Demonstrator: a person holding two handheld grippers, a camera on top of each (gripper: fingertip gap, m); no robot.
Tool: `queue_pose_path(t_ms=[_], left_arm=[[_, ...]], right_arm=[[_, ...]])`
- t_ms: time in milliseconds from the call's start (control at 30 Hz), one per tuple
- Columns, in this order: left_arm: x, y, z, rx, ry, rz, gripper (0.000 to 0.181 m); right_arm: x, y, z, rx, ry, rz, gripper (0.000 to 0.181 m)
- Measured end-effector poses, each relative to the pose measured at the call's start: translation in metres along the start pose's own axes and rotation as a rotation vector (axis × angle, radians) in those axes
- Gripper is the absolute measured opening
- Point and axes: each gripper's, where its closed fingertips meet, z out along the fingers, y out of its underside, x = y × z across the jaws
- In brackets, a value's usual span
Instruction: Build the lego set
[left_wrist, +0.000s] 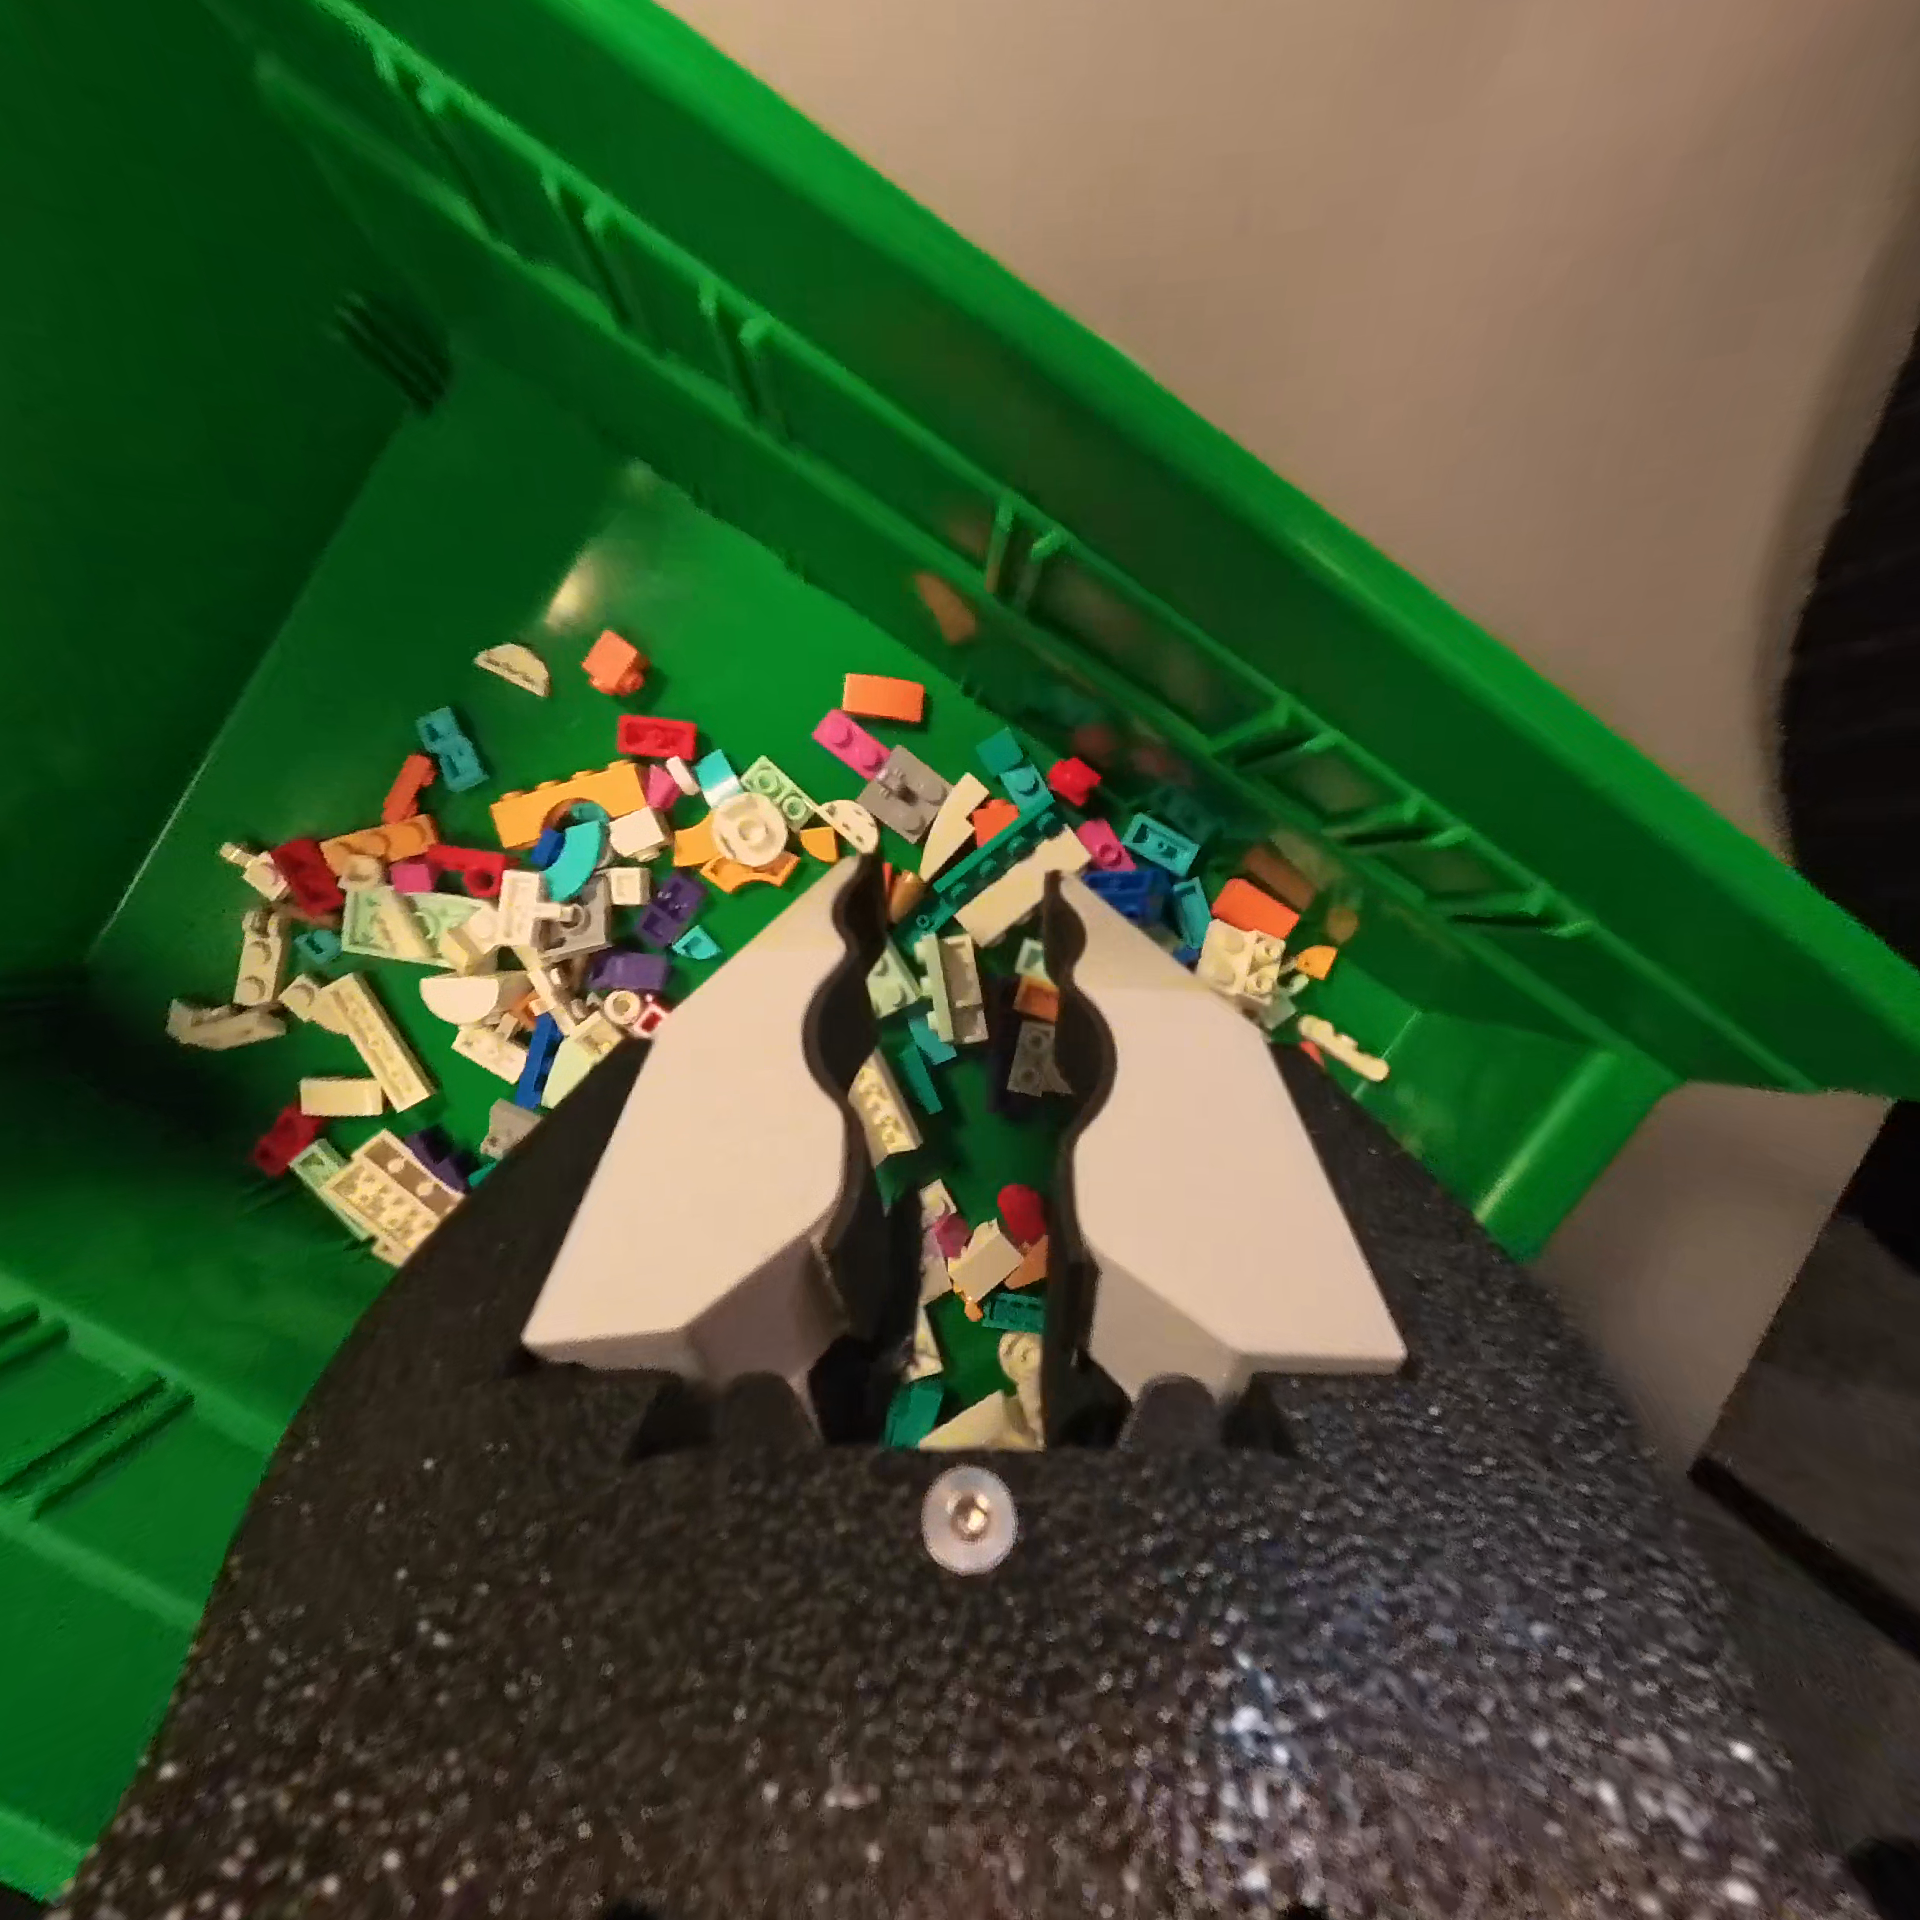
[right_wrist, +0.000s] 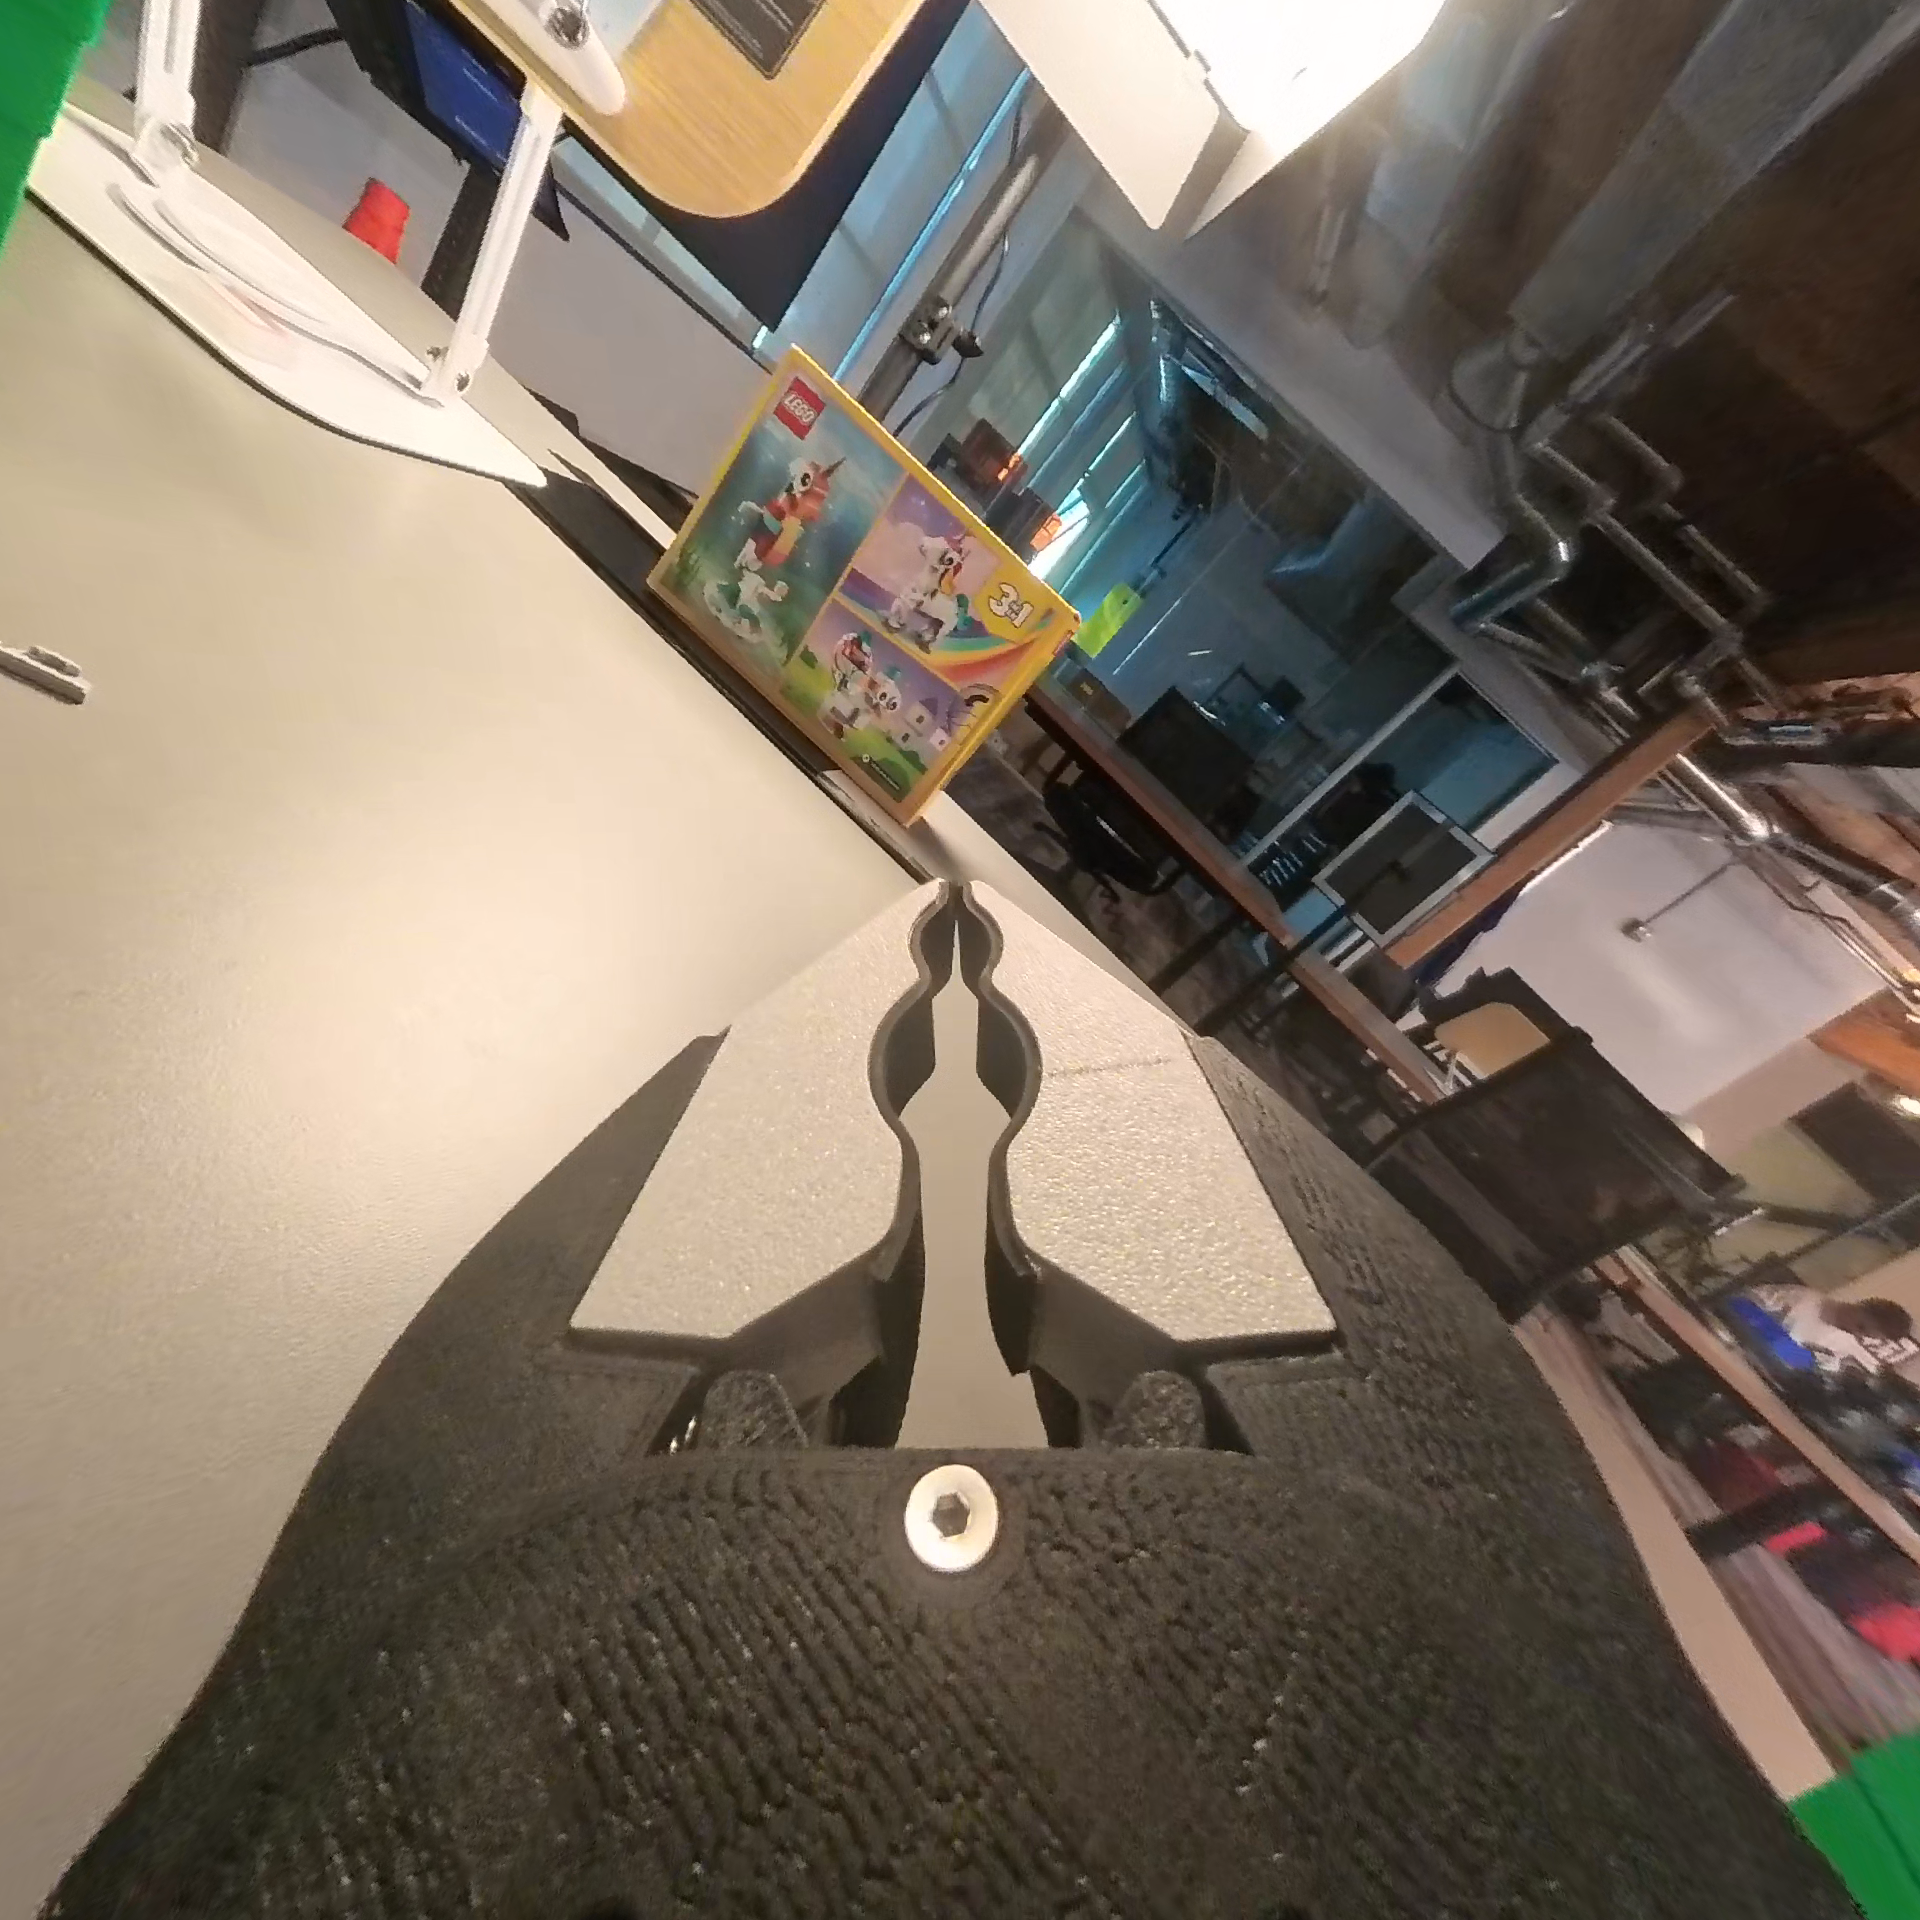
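In the left wrist view a green plastic bin (left_wrist: 312, 364) holds a loose pile of small lego pieces (left_wrist: 540, 894) in orange, white, teal, red, purple and pink. My left gripper (left_wrist: 961, 868) hangs open over the pile inside the bin, with pieces showing between its grey fingers, and it holds nothing. In the right wrist view my right gripper (right_wrist: 956, 888) is shut and empty, tilted sideways just above the pale table (right_wrist: 312, 831). The yellow lego set box (right_wrist: 862, 592) stands upright at the table's far edge, beyond the fingertips.
The bin's ribbed rim (left_wrist: 1143, 582) runs along the right of the pile. In the right wrist view a white stand (right_wrist: 488, 239) sits on a sheet at the table's far left, and a small grey piece (right_wrist: 42, 670) lies at the left edge. Green bin corners (right_wrist: 1860, 1787) show. One gripper's finger ends stand about 40 centimetres off the other's.
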Motion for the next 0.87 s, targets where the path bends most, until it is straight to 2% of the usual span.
queue_pose_path(t_ms=[33,167,367,500,767,867], left_arm=[[-0.001,0.003,0.002,-0.026,-0.010,0.011,0.028],[-0.003,0.008,0.008,-0.073,-0.004,0.081,0.030],[-0.004,0.015,0.019,-0.143,-0.001,0.312,0.027],[0.003,0.006,0.018,-0.107,0.074,0.325,0.028],[0.002,0.002,0.025,-0.143,0.090,0.426,0.026],[-0.008,-0.004,0.028,-0.147,0.052,0.404,0.041]], right_arm=[[0.000,0.000,0.000,-0.001,0.001,-0.002,0.000],[0.001,0.001,0.000,-0.003,0.003,0.000,0.000],[0.001,0.000,0.000,-0.001,0.003,0.005,0.000],[0.002,0.000,0.000,0.003,0.004,0.015,0.000],[0.003,-0.001,0.000,0.013,0.004,0.031,0.000],[0.003,-0.001,-0.001,0.016,0.004,0.035,0.000]])
